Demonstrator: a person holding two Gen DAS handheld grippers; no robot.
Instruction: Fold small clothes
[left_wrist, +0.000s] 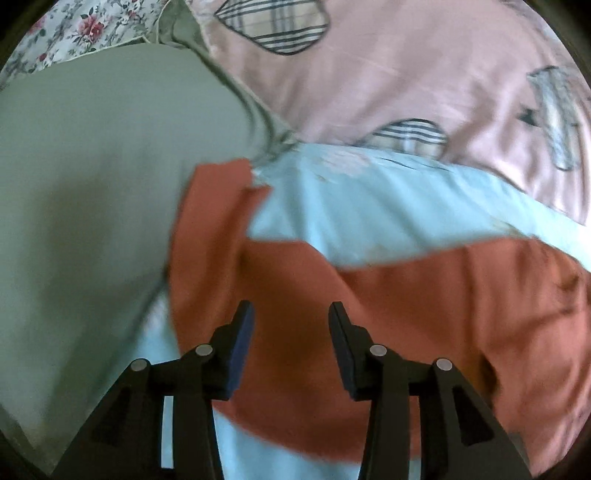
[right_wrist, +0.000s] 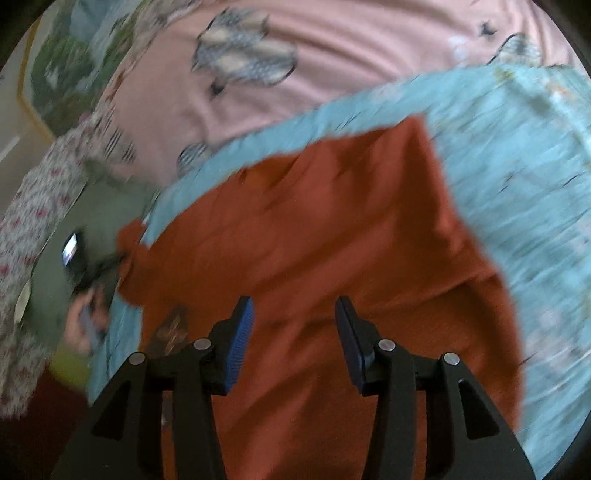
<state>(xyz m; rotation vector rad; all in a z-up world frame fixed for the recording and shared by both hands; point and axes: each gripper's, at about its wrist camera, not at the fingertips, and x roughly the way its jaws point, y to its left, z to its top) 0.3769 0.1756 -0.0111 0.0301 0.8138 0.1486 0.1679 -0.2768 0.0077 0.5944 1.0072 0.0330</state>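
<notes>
A rust-orange garment lies spread on a light blue cloth on the bed. My left gripper is open and empty, its jaws apart just above the garment's left part. A narrow orange piece, perhaps a sleeve, reaches up and left from it. In the right wrist view the same orange garment fills the middle. My right gripper is open and empty above it. The other gripper and the hand holding it show blurred at the garment's left edge.
A grey-green pillow or cushion lies to the left of the garment. A pink bedcover with plaid hearts lies beyond the blue cloth. A floral fabric sits at the far left. Both views are motion-blurred.
</notes>
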